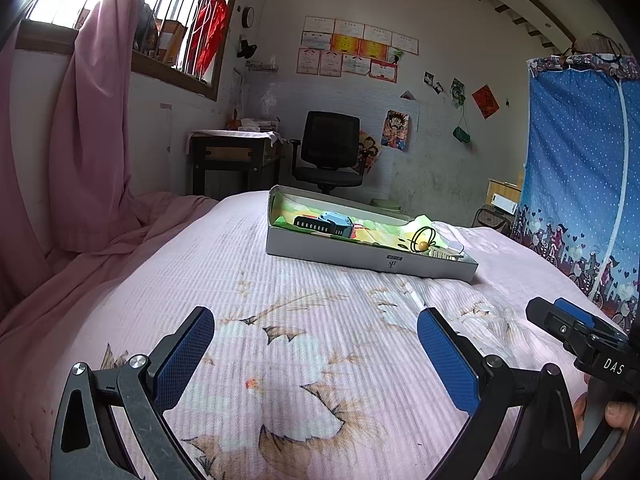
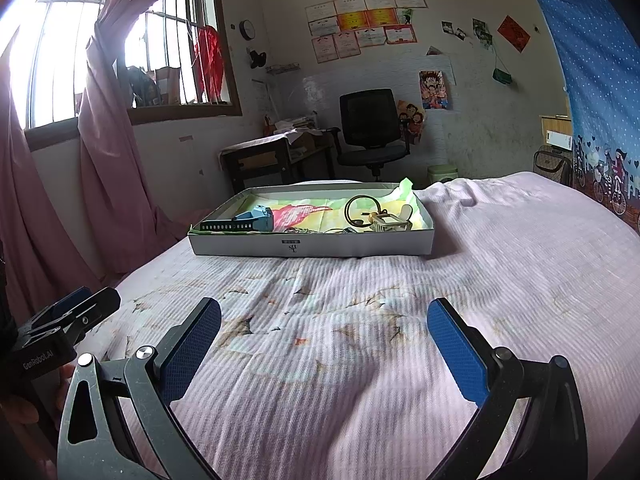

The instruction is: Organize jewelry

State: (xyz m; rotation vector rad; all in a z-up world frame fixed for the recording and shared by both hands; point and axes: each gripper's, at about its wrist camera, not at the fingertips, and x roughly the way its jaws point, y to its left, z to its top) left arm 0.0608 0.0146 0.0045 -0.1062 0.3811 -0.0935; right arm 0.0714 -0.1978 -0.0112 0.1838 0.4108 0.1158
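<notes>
A shallow white cardboard box (image 1: pixel 360 258) (image 2: pixel 312 246) lies on the pink bed ahead of both grippers. It is lined with colourful paper. Inside lie a blue watch with a dark strap (image 1: pixel 326 224) (image 2: pixel 244 220), a dark ring-shaped bracelet (image 1: pixel 424 236) (image 2: pixel 362 208), a small yellow bead (image 1: pixel 422 245) and a white clip-like piece (image 1: pixel 444 254) (image 2: pixel 394 220). My left gripper (image 1: pixel 316 320) is open and empty, low over the bedspread, well short of the box. My right gripper (image 2: pixel 324 312) is open and empty beside it.
The bed has a pink patterned bedspread (image 1: pixel 280 340) (image 2: pixel 480 280). A pink curtain (image 1: pixel 80 140) hangs at the left. A desk (image 1: pixel 236 156) and black office chair (image 1: pixel 328 152) stand behind the bed. A blue fabric wardrobe (image 1: pixel 580 180) is at the right.
</notes>
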